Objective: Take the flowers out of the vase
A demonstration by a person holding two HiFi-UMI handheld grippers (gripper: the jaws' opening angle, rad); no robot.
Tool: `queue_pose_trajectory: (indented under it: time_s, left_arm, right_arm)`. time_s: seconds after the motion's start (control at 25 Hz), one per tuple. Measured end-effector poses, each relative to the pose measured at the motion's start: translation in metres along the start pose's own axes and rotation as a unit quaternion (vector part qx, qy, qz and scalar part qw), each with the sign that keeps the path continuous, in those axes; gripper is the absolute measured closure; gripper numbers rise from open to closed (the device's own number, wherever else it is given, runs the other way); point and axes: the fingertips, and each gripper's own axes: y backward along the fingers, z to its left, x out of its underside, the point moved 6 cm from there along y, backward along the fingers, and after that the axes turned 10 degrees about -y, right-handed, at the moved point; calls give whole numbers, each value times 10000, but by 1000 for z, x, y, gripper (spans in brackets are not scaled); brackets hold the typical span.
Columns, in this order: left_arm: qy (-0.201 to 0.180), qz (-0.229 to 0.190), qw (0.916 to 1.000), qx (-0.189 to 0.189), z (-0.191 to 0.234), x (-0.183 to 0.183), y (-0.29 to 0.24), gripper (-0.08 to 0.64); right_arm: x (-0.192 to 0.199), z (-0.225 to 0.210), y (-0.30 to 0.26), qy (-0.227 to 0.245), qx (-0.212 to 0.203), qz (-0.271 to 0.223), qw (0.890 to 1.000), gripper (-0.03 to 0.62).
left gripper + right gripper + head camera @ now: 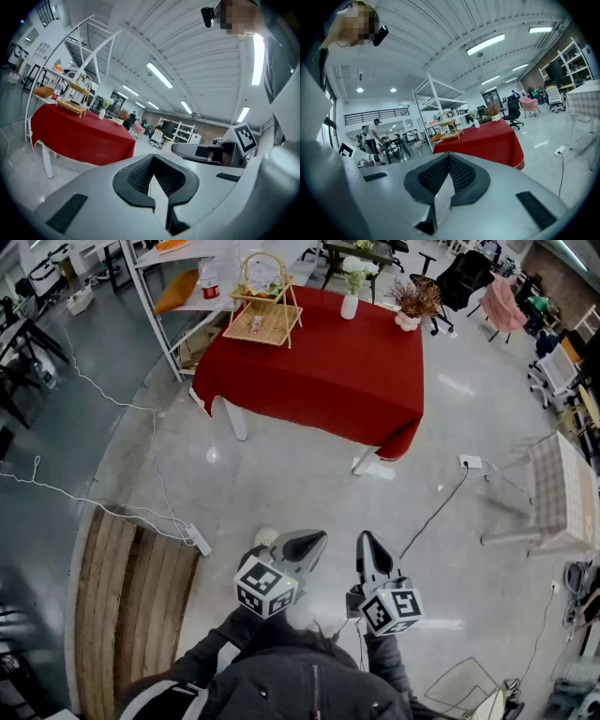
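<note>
The counter (319, 381) stands well ahead of the person. Along its far edge, the basket stand (263, 310) is at left, the vase (350, 306) holding the flowers (354, 270) is central, and a second flower pot (409, 319) is at right. The left tool (309, 545) and right tool (367, 549) are side by side, well apart from the counter.

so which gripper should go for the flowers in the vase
Right, narrowly. Both are shut, empty and far from the table; the vase sits more ahead of the right gripper than the left gripper.
</note>
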Motion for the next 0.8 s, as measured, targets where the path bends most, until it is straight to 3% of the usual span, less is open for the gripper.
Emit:
queue_pose_trajectory:
  time_s: [0.16,0.32,0.52,0.8]
  left_arm:
    - [332,-91,9994,6,-111,34,26,551]
    - [126,-49,9999,-105,-189,43,46,551]
    - [-110,-159,9992,-337,-226,33,69,551]
    - [-199,-158,9987,-436,-239,30,80,551]
  right_arm:
    - [29,3,105,93,-216,207,9995,581]
    - [39,9,179,173,-388,283,9987,581]
    - [38,17,226,12,-572,87,9983,581]
    - [44,23,241,-95,-644,91,9978,581]
